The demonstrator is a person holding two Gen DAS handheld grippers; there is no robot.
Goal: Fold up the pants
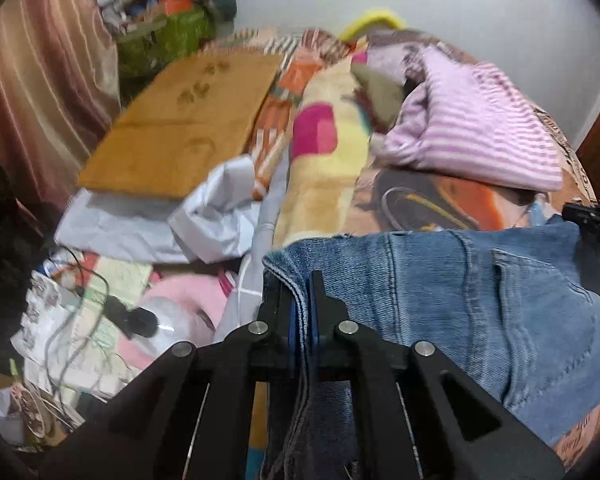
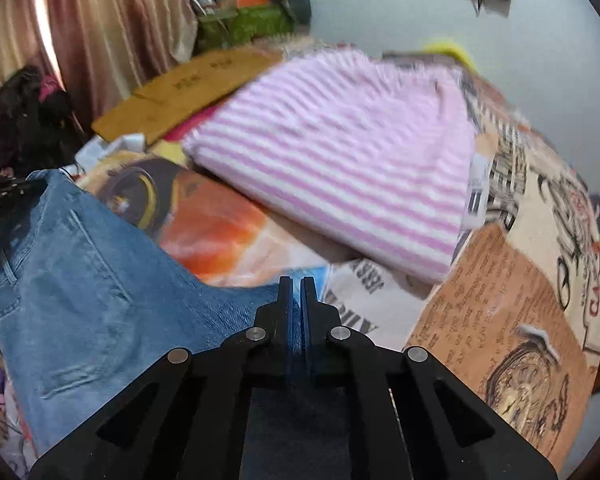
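Blue denim pants (image 1: 480, 300) hang stretched between my two grippers above the bed. My left gripper (image 1: 300, 280) is shut on the pants' waistband edge at their left end. My right gripper (image 2: 297, 286) is shut on the pants (image 2: 92, 280) at the other end; denim shows between its blue pads. The right gripper's tip also shows at the right edge of the left wrist view (image 1: 592, 220), and the left gripper's tip at the left edge of the right wrist view (image 2: 4, 196). A back pocket faces the cameras.
A folded pink-striped garment (image 2: 340, 160) lies on the printed bedspread (image 2: 520, 280) behind the pants. A flat cardboard sheet (image 1: 180, 128), a colourful blanket (image 1: 324, 152), white plastic and cables (image 1: 100, 300) lie to the left. Curtains (image 1: 40, 80) and a clutter pile (image 1: 168, 12) stand behind.
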